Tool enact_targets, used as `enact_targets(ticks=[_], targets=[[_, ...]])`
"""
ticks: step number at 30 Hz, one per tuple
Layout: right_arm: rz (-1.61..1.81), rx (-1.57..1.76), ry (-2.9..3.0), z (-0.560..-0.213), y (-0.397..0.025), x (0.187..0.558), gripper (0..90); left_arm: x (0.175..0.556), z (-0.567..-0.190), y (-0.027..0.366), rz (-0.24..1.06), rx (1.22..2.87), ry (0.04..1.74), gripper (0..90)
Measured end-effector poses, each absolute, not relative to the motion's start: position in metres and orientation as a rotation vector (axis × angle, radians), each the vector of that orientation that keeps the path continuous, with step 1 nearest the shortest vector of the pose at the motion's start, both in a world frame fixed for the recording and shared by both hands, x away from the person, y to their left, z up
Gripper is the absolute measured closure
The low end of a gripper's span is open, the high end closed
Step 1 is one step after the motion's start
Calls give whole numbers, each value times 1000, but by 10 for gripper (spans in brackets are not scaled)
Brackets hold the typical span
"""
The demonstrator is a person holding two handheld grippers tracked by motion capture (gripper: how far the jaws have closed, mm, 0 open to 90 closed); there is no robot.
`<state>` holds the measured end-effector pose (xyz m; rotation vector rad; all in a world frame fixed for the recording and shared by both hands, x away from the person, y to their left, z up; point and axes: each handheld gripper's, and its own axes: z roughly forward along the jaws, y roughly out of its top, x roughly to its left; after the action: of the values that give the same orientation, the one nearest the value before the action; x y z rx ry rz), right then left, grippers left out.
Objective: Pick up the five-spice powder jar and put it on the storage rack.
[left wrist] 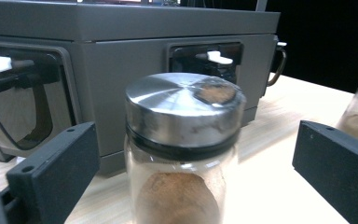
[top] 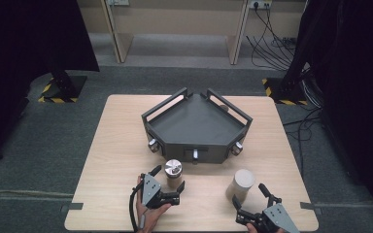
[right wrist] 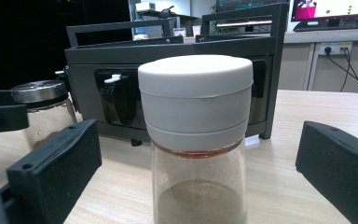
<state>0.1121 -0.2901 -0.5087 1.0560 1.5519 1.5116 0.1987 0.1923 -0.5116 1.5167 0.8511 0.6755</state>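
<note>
The left gripper (top: 169, 181) is held wide, and the steel-lidded jar (top: 173, 173) is framed between its jaws, untouched. The right gripper (top: 250, 198) is spread just as wide around the white-capped jar (top: 241, 185), no contact seen. Beyond both tools, the dark tray (top: 196, 127) is seen.

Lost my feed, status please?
Left gripper open around metal-lid jar. Right gripper open around white-cap jar. Nothing blocking; grey rack behind.
</note>
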Motion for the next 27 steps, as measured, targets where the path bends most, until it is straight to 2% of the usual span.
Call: enact_targets(ticks=[19, 27], targets=[[1522, 1061, 1549, -509, -292, 113, 4, 214, -505, 182, 658, 1561, 884, 8], [1523, 1062, 1550, -509, -292, 113, 4, 217, -502, 179, 662, 1592, 901, 94]])
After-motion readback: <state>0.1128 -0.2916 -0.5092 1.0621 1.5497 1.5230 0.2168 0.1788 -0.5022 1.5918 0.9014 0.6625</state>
